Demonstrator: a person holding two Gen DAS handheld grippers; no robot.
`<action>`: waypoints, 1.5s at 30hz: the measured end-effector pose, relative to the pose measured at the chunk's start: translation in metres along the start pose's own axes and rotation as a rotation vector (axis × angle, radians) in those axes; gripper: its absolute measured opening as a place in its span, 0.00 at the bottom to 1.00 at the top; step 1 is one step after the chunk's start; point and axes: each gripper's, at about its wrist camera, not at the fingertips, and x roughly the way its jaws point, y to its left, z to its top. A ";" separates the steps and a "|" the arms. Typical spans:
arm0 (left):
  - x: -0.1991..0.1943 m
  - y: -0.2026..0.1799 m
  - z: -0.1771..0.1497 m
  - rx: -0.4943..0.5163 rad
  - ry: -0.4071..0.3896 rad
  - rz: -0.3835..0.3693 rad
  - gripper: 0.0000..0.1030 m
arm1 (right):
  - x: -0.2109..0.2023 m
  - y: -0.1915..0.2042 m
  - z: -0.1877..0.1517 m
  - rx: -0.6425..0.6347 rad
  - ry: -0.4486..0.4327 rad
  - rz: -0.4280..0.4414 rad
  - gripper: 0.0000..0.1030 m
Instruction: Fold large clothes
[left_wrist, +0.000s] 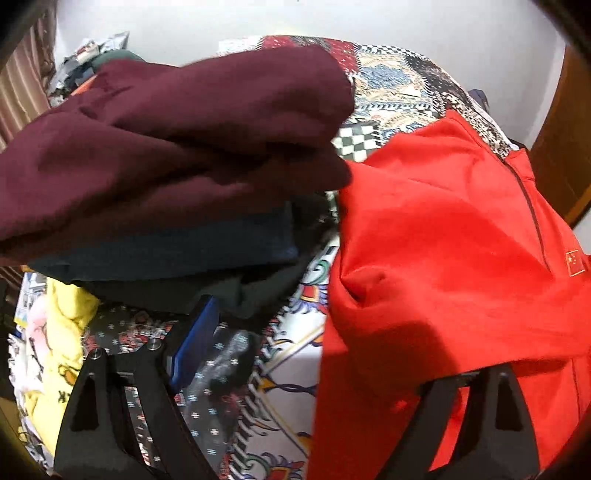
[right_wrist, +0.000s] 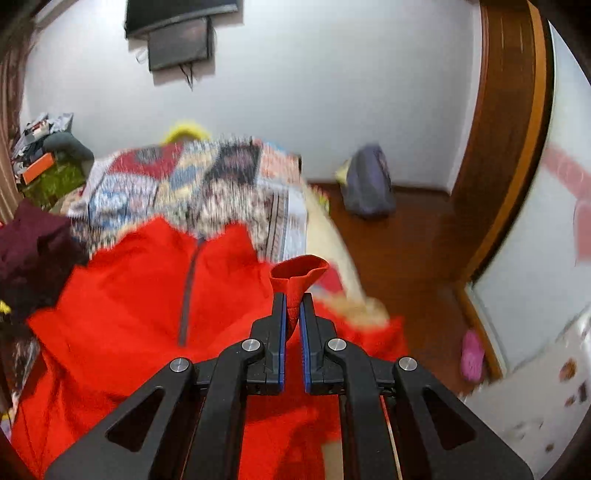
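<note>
Soft, light, floppy red jacket (right_wrist: 140, 295) spread over near end of patterned bed (right_wrist: 207, 177), cuff pinched in closed right gripper (right_wrist: 292, 306) (ribbed, grippy hold); left gripper (left_wrist: 332, 350) wide open, empty.

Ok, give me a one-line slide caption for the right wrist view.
Right tongs shut on the red jacket's cuff, the jacket spread over the patterned bedspread.

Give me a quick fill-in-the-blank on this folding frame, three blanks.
1. The right gripper is shut on a cuff of the ____ jacket.
2. The left gripper is ____, holding nothing.
3. The maroon garment tops a stack to the ____ of the jacket in the left wrist view.

Missing: red; open; left
</note>
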 end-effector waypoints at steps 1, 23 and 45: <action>0.001 -0.001 -0.002 0.011 0.000 0.011 0.85 | 0.006 -0.004 -0.014 0.017 0.038 0.012 0.06; -0.062 -0.023 -0.027 0.264 -0.035 -0.002 0.85 | -0.008 -0.066 -0.106 0.186 0.289 0.057 0.50; -0.065 -0.121 0.024 0.236 -0.075 -0.225 0.89 | 0.099 -0.158 -0.102 0.646 0.352 0.027 0.63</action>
